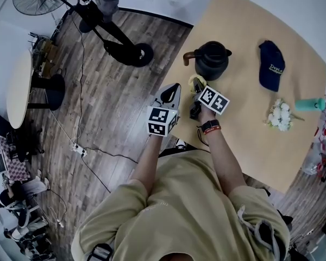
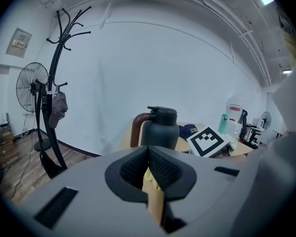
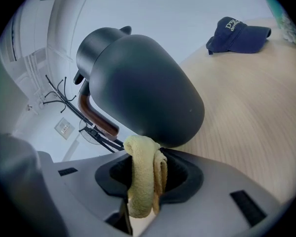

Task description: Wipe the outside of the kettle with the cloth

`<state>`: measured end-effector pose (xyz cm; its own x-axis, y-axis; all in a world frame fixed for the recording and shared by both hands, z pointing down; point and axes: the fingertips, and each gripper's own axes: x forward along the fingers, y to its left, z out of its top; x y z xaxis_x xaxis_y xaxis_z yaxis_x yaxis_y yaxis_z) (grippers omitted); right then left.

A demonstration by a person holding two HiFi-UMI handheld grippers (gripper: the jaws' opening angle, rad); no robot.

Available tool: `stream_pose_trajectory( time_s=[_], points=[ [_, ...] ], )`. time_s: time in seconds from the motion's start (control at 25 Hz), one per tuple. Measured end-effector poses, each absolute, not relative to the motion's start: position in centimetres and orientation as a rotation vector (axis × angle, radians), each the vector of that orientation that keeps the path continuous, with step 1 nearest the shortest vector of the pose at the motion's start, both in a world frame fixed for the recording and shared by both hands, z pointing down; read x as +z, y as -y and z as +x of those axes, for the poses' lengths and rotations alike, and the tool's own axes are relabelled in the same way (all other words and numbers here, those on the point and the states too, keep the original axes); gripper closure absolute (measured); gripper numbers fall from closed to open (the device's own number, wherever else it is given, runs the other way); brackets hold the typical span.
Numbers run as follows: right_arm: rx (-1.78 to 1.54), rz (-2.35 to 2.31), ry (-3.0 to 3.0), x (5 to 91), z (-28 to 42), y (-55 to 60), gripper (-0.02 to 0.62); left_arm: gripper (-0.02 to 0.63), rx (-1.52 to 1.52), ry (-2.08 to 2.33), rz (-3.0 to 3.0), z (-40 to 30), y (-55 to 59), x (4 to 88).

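Cloth [image 3: 140, 184] in right hand-held gripper [image 3: 148, 163]

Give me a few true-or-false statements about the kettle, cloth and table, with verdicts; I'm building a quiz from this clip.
1. The right tool is shut on the yellow cloth. True.
2. The kettle lies on its side. False: it stands upright on the table.
3. The navy cap hangs on the kettle's handle. False: it lies on the table, apart from the kettle.
4. White flowers lie on the table. True.
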<state>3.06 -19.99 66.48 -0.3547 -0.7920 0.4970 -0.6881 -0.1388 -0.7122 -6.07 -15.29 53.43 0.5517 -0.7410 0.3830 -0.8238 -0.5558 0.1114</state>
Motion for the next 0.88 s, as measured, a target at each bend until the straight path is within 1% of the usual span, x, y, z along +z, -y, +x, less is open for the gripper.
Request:
stream_pose_trajectory(
  time_s=[0.6,0.88],
  points=[
    [-1.500,-1.750,-1.980,66.2,6.2,18.2,0.457,0.583,0.428,1.242,2.553,-3.3,14.9,53.2],
    [-1.474,-1.814,-1.953,66.6,8.9,17.5,0.457,0.583,0.437,1.208,2.571,-1.8,14.7,53.5]
  ],
)
